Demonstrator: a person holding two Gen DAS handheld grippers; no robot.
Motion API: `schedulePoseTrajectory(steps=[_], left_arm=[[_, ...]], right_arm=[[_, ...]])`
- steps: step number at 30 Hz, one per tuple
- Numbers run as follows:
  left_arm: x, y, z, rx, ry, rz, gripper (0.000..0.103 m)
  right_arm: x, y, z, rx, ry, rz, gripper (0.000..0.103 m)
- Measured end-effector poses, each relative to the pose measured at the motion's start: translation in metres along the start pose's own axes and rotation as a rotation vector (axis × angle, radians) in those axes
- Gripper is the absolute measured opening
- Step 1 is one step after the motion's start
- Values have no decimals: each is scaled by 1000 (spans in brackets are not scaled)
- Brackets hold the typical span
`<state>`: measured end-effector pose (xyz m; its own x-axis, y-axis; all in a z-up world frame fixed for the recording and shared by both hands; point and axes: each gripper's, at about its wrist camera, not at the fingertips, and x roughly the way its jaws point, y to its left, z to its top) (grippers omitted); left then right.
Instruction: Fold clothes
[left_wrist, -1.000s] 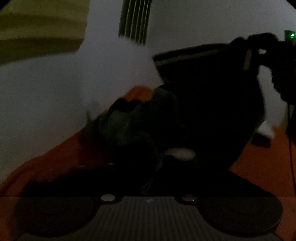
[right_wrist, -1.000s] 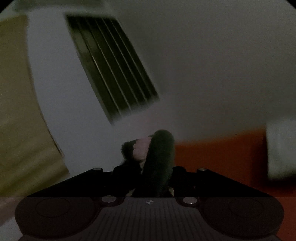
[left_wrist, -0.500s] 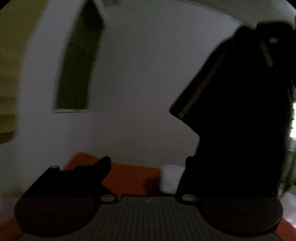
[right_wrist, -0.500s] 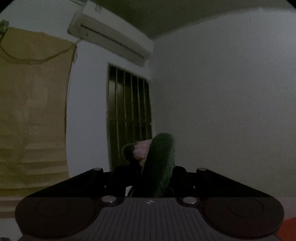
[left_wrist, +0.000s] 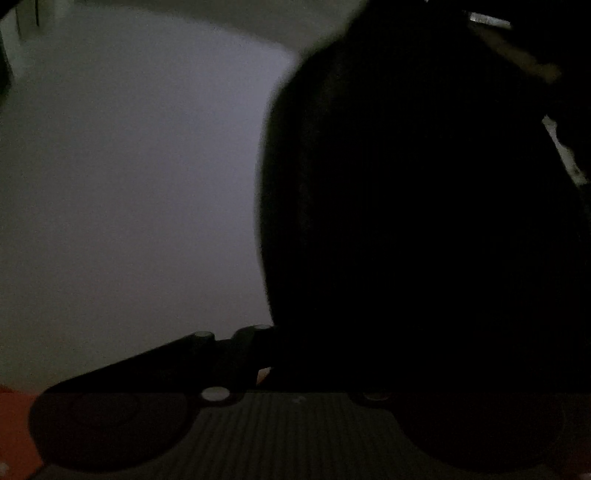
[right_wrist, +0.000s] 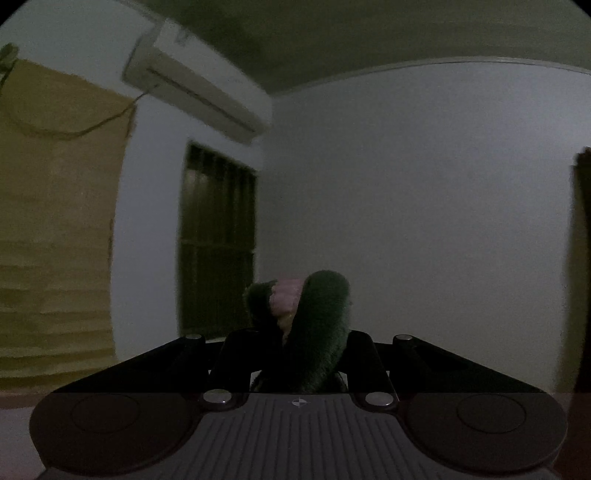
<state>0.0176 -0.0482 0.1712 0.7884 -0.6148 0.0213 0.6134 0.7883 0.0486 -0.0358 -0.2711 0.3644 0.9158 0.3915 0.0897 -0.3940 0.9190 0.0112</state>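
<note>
Garment (right_wrist: 317, 332), green fuzzy cloth, sits clenched in right claw (right_wrist: 299, 363), lifted toward the window (right_wrist: 218, 240). Dark mass (left_wrist: 424, 221) blocks left claw (left_wrist: 295, 369); its state: cannot tell.

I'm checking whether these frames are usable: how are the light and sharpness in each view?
Left wrist: very dim; a black mass, unidentifiable, fills the right half with a blurred edge, hiding the left gripper's right finger. Right wrist: dim but readable; the fuzzy green garment in the right gripper is sharp, the window smeared, the ceiling line bowed.
</note>
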Motion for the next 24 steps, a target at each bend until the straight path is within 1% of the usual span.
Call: schedulePoseTrajectory(steps=[1, 2, 5, 6, 8, 10, 13, 16, 18, 20, 22, 24], left_arm=[[-2, 0, 1, 5, -13, 36, 9], [-6, 5, 4, -15, -29, 75, 9], [-19, 33, 19, -145, -74, 168, 9], [-22, 45, 26, -187, -87, 188, 9], [-26, 65, 46, -250, -97, 200, 9], [-31, 76, 67, -282, -120, 209, 9], [-44, 73, 96, -265, -173, 248, 9], [-58, 54, 126, -232, -232, 299, 8], [-63, 50, 145, -214, -261, 332, 9], [-79, 41, 162, -193, -288, 360, 9], [-98, 16, 185, -169, -315, 373, 9], [-99, 6, 199, -142, -339, 390, 9]], right_arm=[[-9, -6, -1, 9, -10, -21, 15], [-18, -12, -2, 18, -20, -41, 15], [-36, -28, -4, 28, -30, -89, 15], [-38, -31, -5, 25, -20, -98, 15], [-34, -34, -8, -1, 20, -108, 15], [-32, -34, -10, -27, 33, -105, 15], [-29, -35, -8, -21, 16, -75, 15], [-28, -29, -1, -28, -24, -31, 15], [-29, -27, 4, -26, -46, -1, 15], [-31, -26, 9, -24, -66, 27, 15], [-33, -26, 15, -26, -89, 48, 15], [-34, -26, 22, -28, -112, 68, 15]])
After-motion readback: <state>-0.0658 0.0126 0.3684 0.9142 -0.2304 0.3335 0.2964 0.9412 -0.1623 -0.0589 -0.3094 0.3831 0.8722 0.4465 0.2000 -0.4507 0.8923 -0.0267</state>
